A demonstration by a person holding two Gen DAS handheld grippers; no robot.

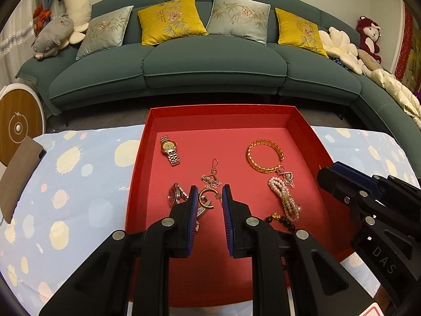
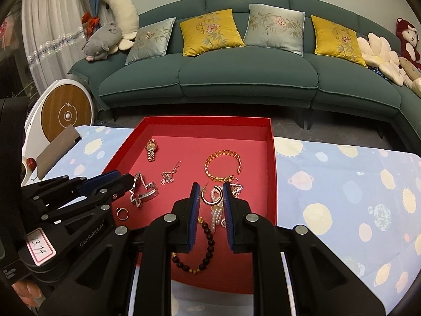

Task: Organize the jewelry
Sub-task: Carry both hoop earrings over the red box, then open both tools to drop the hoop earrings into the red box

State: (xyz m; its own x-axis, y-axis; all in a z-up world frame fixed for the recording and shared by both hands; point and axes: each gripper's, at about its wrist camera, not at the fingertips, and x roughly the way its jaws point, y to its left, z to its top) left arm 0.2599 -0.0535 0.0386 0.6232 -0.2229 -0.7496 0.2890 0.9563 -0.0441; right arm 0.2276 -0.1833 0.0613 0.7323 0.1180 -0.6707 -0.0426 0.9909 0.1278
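A red box [image 1: 302,129] [image 2: 272,158] lies open on the table with jewelry in it. Inside are a gold watch [image 1: 169,148] [image 2: 151,148], a silver watch [image 1: 175,194] [image 2: 143,191], a gold bangle [image 1: 265,155] [image 2: 223,166], a dangling earring [image 1: 211,177] [image 2: 169,175], a pearl bracelet [image 1: 286,197] [image 2: 217,216], a dark bead bracelet [image 2: 208,247] and a ring [image 2: 122,213]. My left gripper [image 1: 209,194] [image 2: 126,181] hangs over the box's left half, shut on a gold hoop earring [image 1: 208,197]. My right gripper [image 2: 211,192] [image 1: 326,171] hangs over the right half, shut on a second hoop earring [image 2: 210,196].
The table wears a light blue cloth [image 1: 79,184] [image 2: 342,197] with sun and planet prints. A brown flat case [image 1: 18,179] [image 2: 56,152] lies at its left end. Behind stand a green sofa [image 1: 210,60] with cushions and a round white-and-wood device [image 2: 65,115].
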